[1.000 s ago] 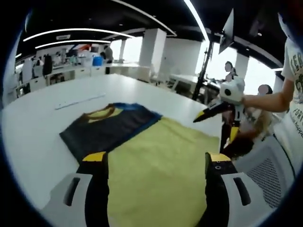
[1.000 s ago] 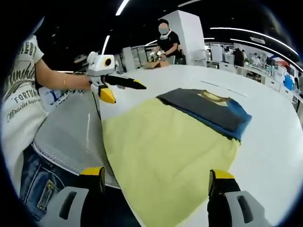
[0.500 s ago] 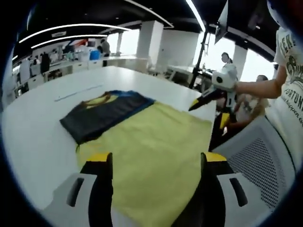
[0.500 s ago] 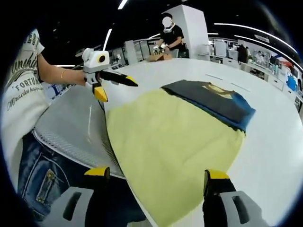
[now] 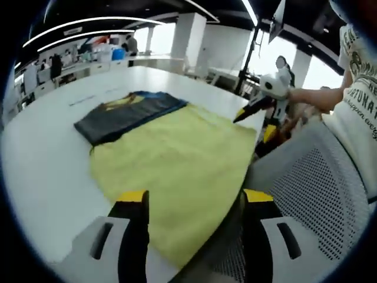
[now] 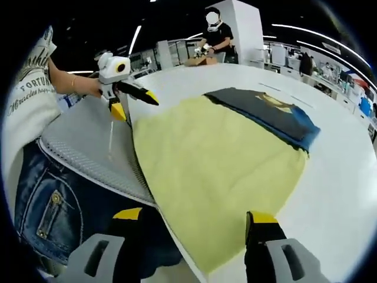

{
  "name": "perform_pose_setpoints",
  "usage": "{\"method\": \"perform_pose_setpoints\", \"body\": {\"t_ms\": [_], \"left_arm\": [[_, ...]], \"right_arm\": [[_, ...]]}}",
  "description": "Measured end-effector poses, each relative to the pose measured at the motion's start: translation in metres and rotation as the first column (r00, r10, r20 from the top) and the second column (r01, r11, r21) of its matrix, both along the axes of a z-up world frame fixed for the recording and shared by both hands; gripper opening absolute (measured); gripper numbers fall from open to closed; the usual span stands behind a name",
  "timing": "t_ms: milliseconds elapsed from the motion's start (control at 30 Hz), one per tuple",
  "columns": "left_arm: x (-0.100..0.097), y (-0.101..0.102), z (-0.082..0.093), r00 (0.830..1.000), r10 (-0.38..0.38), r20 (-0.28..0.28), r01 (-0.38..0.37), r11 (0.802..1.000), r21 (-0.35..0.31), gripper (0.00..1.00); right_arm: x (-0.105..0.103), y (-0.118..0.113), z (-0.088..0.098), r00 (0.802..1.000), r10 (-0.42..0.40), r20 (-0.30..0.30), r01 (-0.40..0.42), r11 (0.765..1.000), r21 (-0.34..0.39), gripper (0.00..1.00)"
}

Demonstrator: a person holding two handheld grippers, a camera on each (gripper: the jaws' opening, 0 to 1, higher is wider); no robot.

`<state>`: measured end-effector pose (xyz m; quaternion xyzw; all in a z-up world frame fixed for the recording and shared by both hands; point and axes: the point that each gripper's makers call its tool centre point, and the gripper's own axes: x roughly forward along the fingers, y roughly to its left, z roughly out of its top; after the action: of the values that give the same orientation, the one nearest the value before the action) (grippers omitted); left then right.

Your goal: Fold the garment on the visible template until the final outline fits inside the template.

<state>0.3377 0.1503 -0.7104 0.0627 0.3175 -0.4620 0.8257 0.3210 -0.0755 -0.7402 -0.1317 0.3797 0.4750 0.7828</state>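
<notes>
A dark folded garment (image 5: 126, 112) with a blue edge and a yellow print lies at the far end of the yellow template (image 5: 171, 159) on the white table (image 5: 41, 159). My left gripper (image 5: 194, 197) hovers open over the template's near edge with nothing between its fingers. In the right gripper view the garment (image 6: 265, 112) lies flat beyond the template (image 6: 218, 159). My right gripper (image 6: 194, 216) is open above the template's near corner. The left gripper (image 6: 136, 107) is held out by a hand at the left, jaws spread. The right gripper (image 5: 252, 127) enters from the right, also spread.
A grey mesh chair back (image 6: 88, 153) stands against the table's near edge, also seen as the chair back (image 5: 306, 200). The person's jeans (image 6: 41, 200) are beside it. Another person (image 6: 218, 35) stands at the far end of the table. Desks line the room behind.
Both grippers have drawn back toward the person and the table's near edge, so more of the chair back shows. The garment and the template lie as before.
</notes>
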Motion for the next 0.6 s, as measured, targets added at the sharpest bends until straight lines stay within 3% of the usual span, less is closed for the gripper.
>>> {"method": "perform_pose_setpoints", "body": {"t_ms": [200,300,600], "left_arm": [[-0.009,0.009,-0.011,1.000,-0.023,-0.004,0.023,0.998,0.055,0.54],[-0.013,0.016,-0.019,0.998,-0.059,0.009,0.058,0.991,0.124,0.52],[-0.017,0.029,-0.034,0.997,-0.071,-0.010,0.072,0.981,0.181,0.45]], "right_arm": [[-0.001,-0.009,-0.008,1.000,0.004,0.006,-0.004,0.999,-0.040,0.58],[-0.001,-0.014,-0.012,1.000,0.007,0.010,-0.007,0.998,-0.061,0.55],[-0.002,-0.019,-0.014,0.999,0.027,0.026,-0.025,0.996,-0.081,0.49]]}}
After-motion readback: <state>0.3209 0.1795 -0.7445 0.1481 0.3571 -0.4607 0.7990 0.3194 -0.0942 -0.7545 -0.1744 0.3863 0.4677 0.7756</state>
